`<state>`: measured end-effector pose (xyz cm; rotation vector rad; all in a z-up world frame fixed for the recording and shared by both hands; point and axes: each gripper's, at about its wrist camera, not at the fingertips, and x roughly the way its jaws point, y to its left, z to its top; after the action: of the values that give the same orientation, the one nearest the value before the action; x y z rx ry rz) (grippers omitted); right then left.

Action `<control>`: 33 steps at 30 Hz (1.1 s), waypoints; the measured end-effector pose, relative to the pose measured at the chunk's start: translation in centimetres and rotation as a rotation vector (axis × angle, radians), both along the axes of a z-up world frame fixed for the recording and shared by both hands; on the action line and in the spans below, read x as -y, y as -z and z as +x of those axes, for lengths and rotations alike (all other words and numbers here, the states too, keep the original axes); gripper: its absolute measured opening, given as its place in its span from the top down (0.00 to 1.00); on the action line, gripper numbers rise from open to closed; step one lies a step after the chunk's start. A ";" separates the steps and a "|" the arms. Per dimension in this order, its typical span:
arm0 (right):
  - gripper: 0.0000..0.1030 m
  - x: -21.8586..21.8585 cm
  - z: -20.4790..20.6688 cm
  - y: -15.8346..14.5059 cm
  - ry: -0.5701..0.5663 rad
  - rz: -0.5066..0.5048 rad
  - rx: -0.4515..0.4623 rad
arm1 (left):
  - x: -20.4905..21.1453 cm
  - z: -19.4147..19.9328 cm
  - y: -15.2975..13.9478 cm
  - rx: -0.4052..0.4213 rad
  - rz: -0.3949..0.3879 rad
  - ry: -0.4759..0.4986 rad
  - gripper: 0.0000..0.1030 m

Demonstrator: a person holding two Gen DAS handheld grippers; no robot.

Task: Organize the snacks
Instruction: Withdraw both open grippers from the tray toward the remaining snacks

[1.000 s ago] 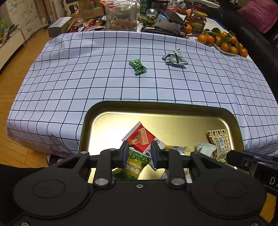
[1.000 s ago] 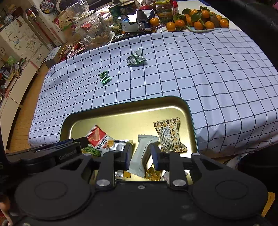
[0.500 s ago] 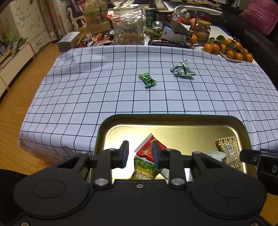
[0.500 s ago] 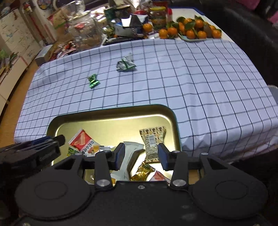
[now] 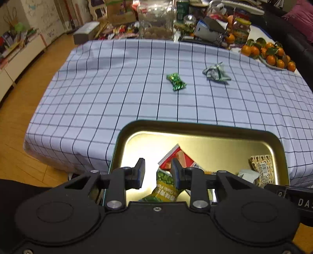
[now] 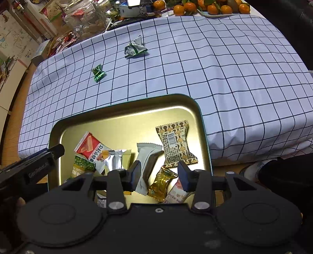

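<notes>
A lived-in home, likely a living room. The tabletop [image 5: 97, 88] wears a checked cloth, and its far end is crowded with a glass jar [image 5: 154, 21], a plate of tangerines [image 5: 270, 56] and household clutter. Wooden floorboards [image 5: 17, 125], a low white cabinet [image 5: 19, 52], a dark sofa [image 5: 293, 39] with a pink cushion [image 5: 301, 17], and drawings on the wall [image 6: 11, 37] surround it.

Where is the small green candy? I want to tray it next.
In both wrist views, the green candy lies on the checked cloth beyond the tray, left of the crumpled wrapper.

Right tongs [image 6: 159, 173] parted above gold tray [image 6: 125, 115] — wrapped snacks beneath, grey packet [image 6: 147, 156] unheld.
</notes>
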<state>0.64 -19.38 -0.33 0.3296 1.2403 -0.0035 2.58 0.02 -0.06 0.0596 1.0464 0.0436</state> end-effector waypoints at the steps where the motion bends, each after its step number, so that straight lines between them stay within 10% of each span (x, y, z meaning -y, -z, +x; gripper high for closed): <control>1: 0.57 0.1 0.2 0.1 0.002 0.011 -0.010 | -0.1 0.3 0.3 -0.027 0.000 -0.006 0.61; 9: 0.57 0.1 0.9 1.0 -0.012 0.073 -0.108 | -2.1 2.2 2.4 -0.285 -0.146 -0.012 0.61; 17: 0.57 -0.1 2.3 1.1 -0.061 0.125 -0.241 | -2.9 4.4 1.0 -0.375 -0.215 -0.032 0.62; 33: 0.57 1.1 9.9 -2.0 -0.098 0.062 -0.182 | -1.8 14.5 -2.0 -0.300 -0.212 -0.019 0.62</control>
<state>10.50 -20.43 1.69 0.3279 1.4386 0.0912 17.07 1.86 1.92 -0.1399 1.3456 -0.0607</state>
